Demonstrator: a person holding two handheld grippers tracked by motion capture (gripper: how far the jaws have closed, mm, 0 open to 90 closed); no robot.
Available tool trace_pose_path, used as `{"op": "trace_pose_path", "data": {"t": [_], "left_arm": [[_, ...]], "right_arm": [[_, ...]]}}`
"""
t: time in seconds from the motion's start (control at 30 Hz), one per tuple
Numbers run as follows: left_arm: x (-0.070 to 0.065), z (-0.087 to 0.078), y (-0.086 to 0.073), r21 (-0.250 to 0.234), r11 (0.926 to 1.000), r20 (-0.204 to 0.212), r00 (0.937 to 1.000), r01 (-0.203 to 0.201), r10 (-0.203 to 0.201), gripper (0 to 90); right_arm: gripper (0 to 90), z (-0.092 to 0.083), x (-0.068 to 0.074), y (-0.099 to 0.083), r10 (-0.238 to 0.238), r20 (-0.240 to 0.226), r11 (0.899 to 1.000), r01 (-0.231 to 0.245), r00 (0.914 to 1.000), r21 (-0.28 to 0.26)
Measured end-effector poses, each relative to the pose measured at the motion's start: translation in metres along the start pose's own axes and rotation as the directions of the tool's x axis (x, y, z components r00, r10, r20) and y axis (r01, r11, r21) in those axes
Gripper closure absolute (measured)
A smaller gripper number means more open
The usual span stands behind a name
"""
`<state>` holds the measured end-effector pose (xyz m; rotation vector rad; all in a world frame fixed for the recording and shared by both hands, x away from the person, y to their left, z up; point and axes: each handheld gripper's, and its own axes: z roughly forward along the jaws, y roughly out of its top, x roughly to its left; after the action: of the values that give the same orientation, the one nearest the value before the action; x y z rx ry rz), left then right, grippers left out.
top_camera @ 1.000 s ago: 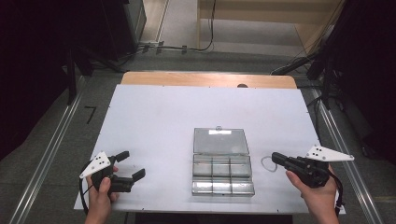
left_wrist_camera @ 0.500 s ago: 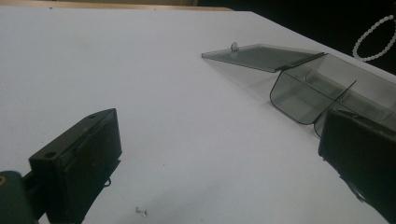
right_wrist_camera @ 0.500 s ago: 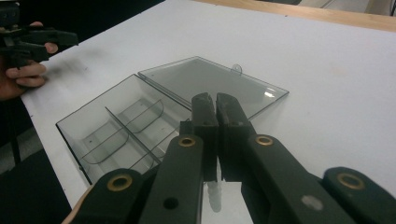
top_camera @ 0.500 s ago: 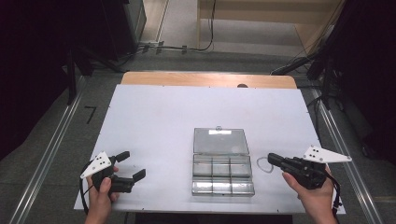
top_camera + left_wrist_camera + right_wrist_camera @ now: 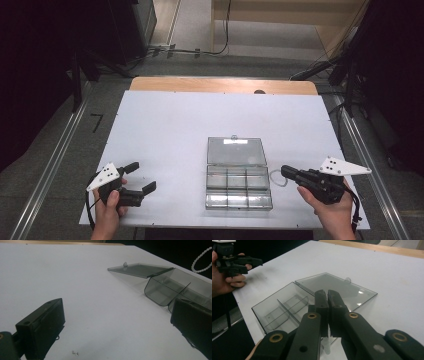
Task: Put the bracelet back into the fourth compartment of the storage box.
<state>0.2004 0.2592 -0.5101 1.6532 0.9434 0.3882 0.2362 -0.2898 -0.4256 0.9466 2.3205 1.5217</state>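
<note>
Right gripper (image 5: 286, 172) at the near right table (image 5: 165, 125) edge: jaws pinched together, a white bead loop (image 5: 276, 177) hanging at the tip. Left gripper (image 5: 141, 176) released, idle near left. Clear box (image 5: 239, 182) sits open just left of the loop, lid flat behind. I'd carry the loop over 1 compartment, lower, then release.

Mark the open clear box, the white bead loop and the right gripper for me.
clear box (image 5: 239, 186), high view, on its divided tray.
white bead loop (image 5: 276, 177), high view, on the loop's strand beside the box.
right gripper (image 5: 285, 171), high view, at its closed jaw tips.
</note>
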Motion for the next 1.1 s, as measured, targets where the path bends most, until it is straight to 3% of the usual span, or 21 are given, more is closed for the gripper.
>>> {"op": "trace_pose_path", "data": {"t": [1.1], "left_arm": [[-0.001, 0.001, 0.000, 0.005, 1.0000, -0.001, 1.0000, -0.007, 0.007, 0.0]], "right_arm": [[85.2, 0.024, 0.024, 0.007, -0.038, -0.070, 0.999, 0.040, 0.9968, 0.014]]}}
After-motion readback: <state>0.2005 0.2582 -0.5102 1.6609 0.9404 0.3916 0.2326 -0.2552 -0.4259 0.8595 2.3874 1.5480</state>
